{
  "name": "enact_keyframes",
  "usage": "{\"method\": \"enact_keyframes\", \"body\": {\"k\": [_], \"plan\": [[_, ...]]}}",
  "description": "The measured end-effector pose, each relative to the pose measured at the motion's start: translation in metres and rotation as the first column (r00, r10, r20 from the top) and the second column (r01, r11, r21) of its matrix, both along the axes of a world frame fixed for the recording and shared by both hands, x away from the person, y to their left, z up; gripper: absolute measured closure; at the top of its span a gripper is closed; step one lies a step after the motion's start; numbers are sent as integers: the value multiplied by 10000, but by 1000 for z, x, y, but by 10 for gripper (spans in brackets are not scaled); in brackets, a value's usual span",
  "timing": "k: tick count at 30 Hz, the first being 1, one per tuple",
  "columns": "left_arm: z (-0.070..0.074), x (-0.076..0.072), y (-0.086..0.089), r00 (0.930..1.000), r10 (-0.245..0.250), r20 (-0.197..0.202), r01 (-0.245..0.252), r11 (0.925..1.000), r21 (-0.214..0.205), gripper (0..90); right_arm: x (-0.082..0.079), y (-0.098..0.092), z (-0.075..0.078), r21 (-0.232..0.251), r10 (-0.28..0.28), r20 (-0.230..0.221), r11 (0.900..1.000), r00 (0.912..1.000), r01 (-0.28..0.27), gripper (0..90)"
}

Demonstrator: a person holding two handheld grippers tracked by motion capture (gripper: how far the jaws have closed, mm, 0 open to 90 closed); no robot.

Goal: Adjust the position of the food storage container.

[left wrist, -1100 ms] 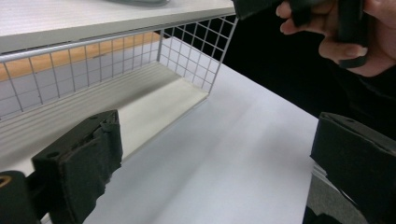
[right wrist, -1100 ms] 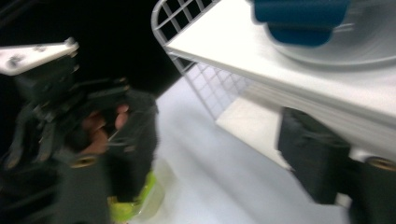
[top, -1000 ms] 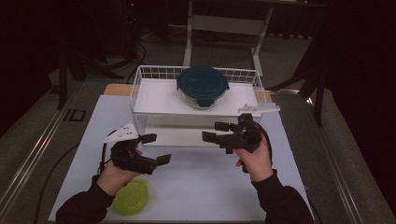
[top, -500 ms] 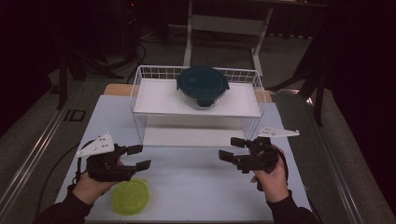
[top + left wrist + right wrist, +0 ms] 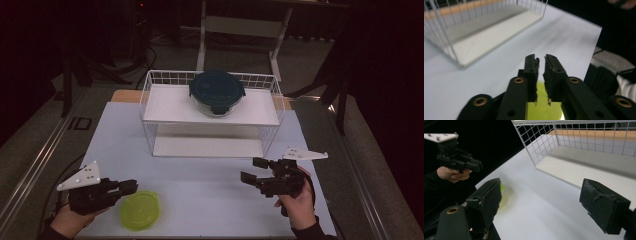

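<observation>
The green lid (image 5: 140, 210) lies flat on the white table (image 5: 210, 195) at the lower left of the high view, just right of the left gripper (image 5: 131, 187), whose tips hang above its upper left rim. In the left gripper view the lid (image 5: 544, 110) shows as a yellow-green patch at the bottom centre, under and behind the two black jaws. Those jaws have just been closing and now stand nearly together, with a thin slit between the pads and nothing caught in it. The right gripper (image 5: 254, 170) is at the lower right of the high view, well apart from the lid, its jaws spread wide and empty; in the right gripper view the lid (image 5: 503, 195) peeks out beside the left pad. The lid looks like thin, translucent plastic: light, a little flexible, smooth, and unlikely to break. Lying flat, it offers no wall to pinch, so the best hold is probably at the raised rim, with one jaw slid under the edge and the other on top. A slippery surface could let it skate across the table when nudged. The rack (image 5: 150, 100) with the lidded bowl (image 5: 216, 92) stands at the upper centre.
</observation>
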State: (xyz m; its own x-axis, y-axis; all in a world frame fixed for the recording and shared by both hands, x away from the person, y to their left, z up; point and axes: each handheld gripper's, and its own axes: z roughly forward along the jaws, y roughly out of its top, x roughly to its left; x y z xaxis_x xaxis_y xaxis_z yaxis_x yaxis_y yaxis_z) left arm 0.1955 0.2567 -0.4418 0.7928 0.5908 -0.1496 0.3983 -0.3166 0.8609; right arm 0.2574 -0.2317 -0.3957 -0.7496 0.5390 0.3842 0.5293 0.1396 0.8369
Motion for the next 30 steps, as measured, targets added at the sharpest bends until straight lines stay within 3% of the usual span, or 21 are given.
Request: {"method": "enact_keyframes", "body": {"k": [4, 15, 17, 19, 24, 30], "plan": [[-16, -7, 10, 9993, 226, -308, -211, 9985, 505, 872, -2, -2, 1, 83, -29, 34, 10000, 10000, 29, 171], [-35, -17, 39, 9975, 518, -475, -483, 9962, 721, 887, -3, -2, -3, 71, 12, -77, 10000, 10000, -12, 172], [-38, -19, 43, 9974, 588, -420, -541, 9929, 1055, 887, -3, -2, -3, 72, 20, -102, 10000, 9999, -19, 172], [-41, -20, 46, 9969, 602, -513, -542, 9924, 1107, 888, -3, -3, -3, 80, 48, -88, 10000, 10000, -47, 172], [-59, -28, 53, 9942, 315, -1025, -154, 9878, 1547, 888, -4, -3, -4, 158, 77, -119, 9998, 9999, -75, 172], [-75, -33, 40, 9869, -262, -1591, 548, 9824, 1786, 888, -3, -2, -4, 226, 95, -187, 9997, 9998, -91, 173]]}}
